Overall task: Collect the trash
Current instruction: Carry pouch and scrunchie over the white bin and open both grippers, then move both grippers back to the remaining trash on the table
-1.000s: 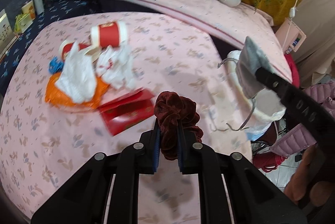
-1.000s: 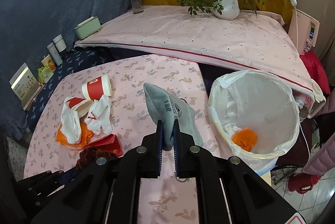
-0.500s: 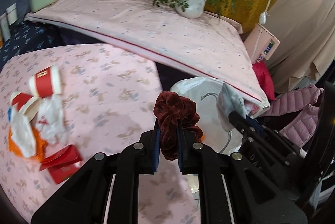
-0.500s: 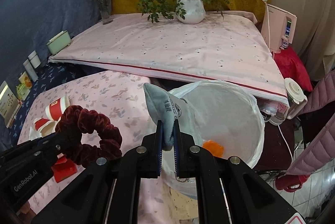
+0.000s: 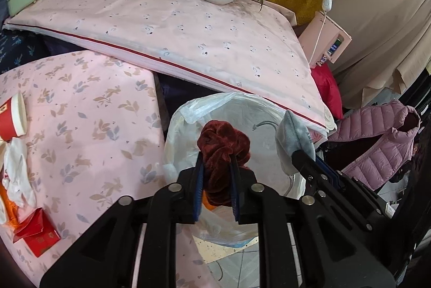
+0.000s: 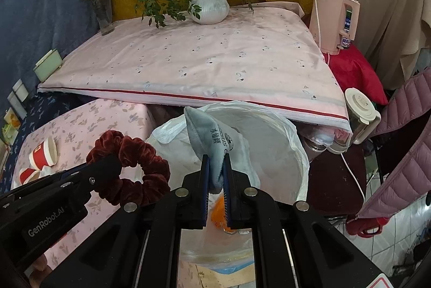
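My left gripper point(image 5: 216, 161) holds a dark red velvet scrunchie point(image 5: 222, 137) over the white-bagged trash bin point(image 5: 188, 110). Its jaws are opening, and the scrunchie still sits between the blue pads. My right gripper point(image 6: 215, 161) is shut on a grey sock point(image 6: 212, 134) that stands up above the same bin point(image 6: 282, 131). An orange scrap point(image 6: 218, 210) lies inside the bag. In the right wrist view the scrunchie point(image 6: 134, 153) hangs from the left gripper point(image 6: 113, 164) over the bin's left rim. The sock point(image 5: 292, 131) shows at the right of the left wrist view.
On the pink rabbit-print table point(image 5: 94, 126), left of the bin, lie red paper cups point(image 5: 13, 115), white tissues point(image 5: 16, 172) and a red packet point(image 5: 37, 231). A higher pink-covered surface with a potted plant point(image 6: 208, 6) stands behind. A pink jacket point(image 5: 377, 142) and a kettle point(image 6: 361, 113) crowd the right.
Both grippers have swung right, from above the table to above the bin, carrying the scrunchie and the sock. The left jaws have spread slightly.
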Available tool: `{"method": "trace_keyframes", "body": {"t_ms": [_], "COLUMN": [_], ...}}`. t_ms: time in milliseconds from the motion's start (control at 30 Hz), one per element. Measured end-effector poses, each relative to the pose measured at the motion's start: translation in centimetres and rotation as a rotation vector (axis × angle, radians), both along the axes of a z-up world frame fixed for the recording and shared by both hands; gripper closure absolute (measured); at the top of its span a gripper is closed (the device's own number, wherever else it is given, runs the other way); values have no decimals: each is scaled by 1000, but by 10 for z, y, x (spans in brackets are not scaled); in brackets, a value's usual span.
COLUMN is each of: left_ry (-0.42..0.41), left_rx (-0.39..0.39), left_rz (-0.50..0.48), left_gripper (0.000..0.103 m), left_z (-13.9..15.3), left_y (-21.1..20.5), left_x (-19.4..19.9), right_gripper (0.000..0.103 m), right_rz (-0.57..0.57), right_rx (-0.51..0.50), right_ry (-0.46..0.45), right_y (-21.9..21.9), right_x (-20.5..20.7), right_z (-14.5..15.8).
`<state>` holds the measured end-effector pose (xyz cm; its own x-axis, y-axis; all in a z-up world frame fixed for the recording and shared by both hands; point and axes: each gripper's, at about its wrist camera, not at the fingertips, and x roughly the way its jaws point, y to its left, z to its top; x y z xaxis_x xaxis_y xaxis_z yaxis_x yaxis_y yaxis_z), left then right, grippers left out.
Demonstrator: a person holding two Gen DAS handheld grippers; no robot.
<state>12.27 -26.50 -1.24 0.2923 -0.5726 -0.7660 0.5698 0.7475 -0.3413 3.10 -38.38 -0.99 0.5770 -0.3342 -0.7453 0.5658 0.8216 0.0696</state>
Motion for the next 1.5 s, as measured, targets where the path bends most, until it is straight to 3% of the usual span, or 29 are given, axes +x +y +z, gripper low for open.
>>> {"method": "trace_keyframes", "body": {"t_ms": [67, 133, 200, 367, 933, 1500], "left_ry": [-12, -35, -49, -54, -56, -70], "left_rx": [0, 9, 23, 38, 54, 108], "left_rz": [19, 45, 74, 149, 288, 452], "left_gripper": [72, 53, 49, 49, 49, 49], "left_z": [1, 3, 4, 6, 8, -3], "left_y": [2, 8, 15, 41, 127, 232], "left_x": [1, 2, 4, 14, 29, 38], "right_gripper": [88, 81, 78, 65, 61, 54], "right_rz": [-20, -19, -10, 32, 159, 307], "right_rx": [-10, -11, -18, -40, -35, -6], "right_ry": [-8, -15, -15, -17, -35, -13], "right_y": [-1, 1, 5, 27, 103, 196], "right_x": [-1, 0, 2, 11, 32, 49], "right_z": [2, 3, 4, 8, 21, 14]}}
